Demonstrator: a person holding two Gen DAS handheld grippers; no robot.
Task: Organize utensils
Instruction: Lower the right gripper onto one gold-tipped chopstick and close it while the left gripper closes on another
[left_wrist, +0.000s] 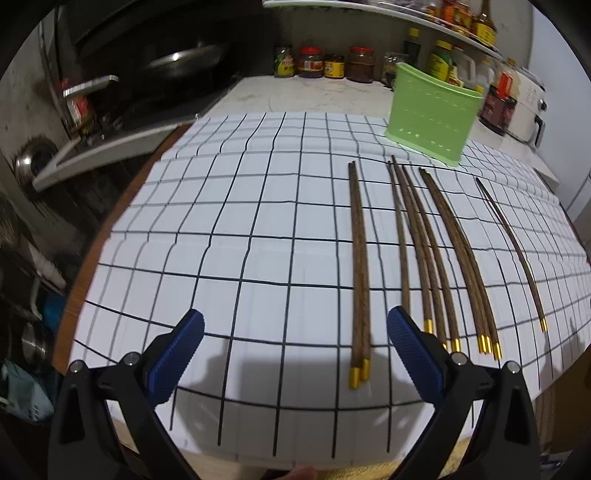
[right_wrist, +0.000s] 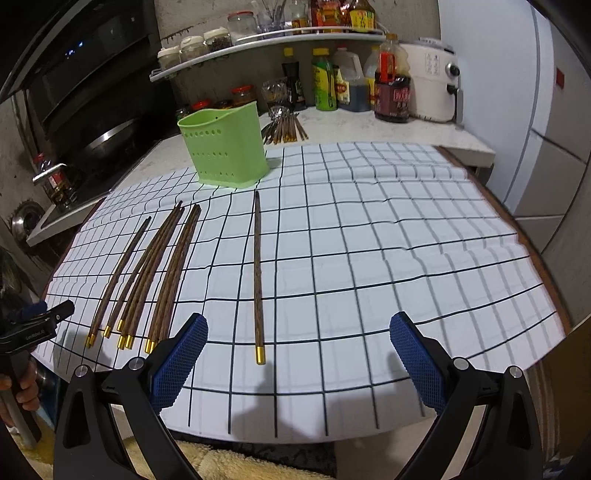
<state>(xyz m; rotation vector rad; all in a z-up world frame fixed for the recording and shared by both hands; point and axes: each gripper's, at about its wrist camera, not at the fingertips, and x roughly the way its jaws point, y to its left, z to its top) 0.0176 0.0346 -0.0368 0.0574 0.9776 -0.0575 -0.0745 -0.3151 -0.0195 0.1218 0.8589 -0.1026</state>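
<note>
We hold our left claw low over the near edge of the desk, level and pointing toward the far side. Its two blue fingers are wide apart and hold nothing. Our right claw sits the same way at the near edge, its blue fingers wide apart and holding nothing too.

The desk has a white cloth with black squares. The chopsticks lie flat on it in a row, gold tips toward us. One pair lies between the left claw's fingers, farther out. The rest lie to its right. One single chopstick lies apart, in front of the right claw.

The green holder stands upright at the far side of the cloth. More chopsticks lie behind it, near the bottles.
</note>
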